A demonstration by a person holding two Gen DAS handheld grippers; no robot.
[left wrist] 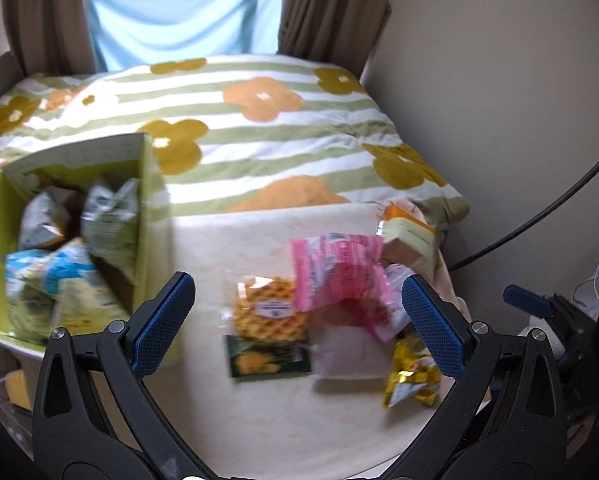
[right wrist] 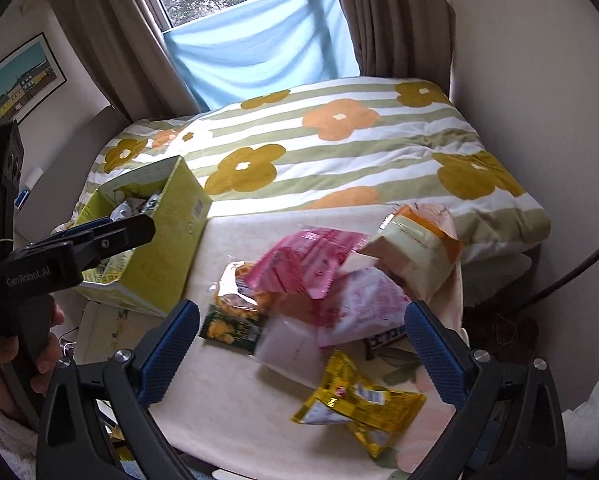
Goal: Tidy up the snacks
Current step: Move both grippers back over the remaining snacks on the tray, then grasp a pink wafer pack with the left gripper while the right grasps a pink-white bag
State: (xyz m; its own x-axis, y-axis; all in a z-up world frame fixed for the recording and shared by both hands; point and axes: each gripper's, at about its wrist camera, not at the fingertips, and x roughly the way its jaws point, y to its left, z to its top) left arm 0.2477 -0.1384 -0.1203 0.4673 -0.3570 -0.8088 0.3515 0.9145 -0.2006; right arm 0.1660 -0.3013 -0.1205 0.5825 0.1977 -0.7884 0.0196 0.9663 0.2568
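On the cream cloth (right wrist: 235, 392) at the foot of the flowered quilt (right wrist: 339, 148), we have a loose heap of snacks, and the green box (right wrist: 167, 248) that takes them stands to its left, already partly filled with packets (left wrist: 99, 224). Our left gripper (left wrist: 295, 324) hangs above the heap with its jaws spread wide and nothing between them. Our right gripper (right wrist: 301, 354) is likewise wide apart and empty, just over the yellow packet (right wrist: 355, 404).

The risk we judge greatest is the overlap. The pink packet (right wrist: 299, 266) lies across the waffle packet (left wrist: 269, 308) and leans against the cream and orange bag (right wrist: 415, 248), so a grab at any one could drag its neighbours or tip them off the cloth's right edge. The wrappers look slick and puffy and could squirt out of a shallow pinch. With both grippers over one small heap, they could also knock each other.

The pale flat packet (right wrist: 289, 348) under the pink one shows no readable label, and a dark packet beside it is mostly covered. The left view is blurred. We cannot see how deep the box is filled.
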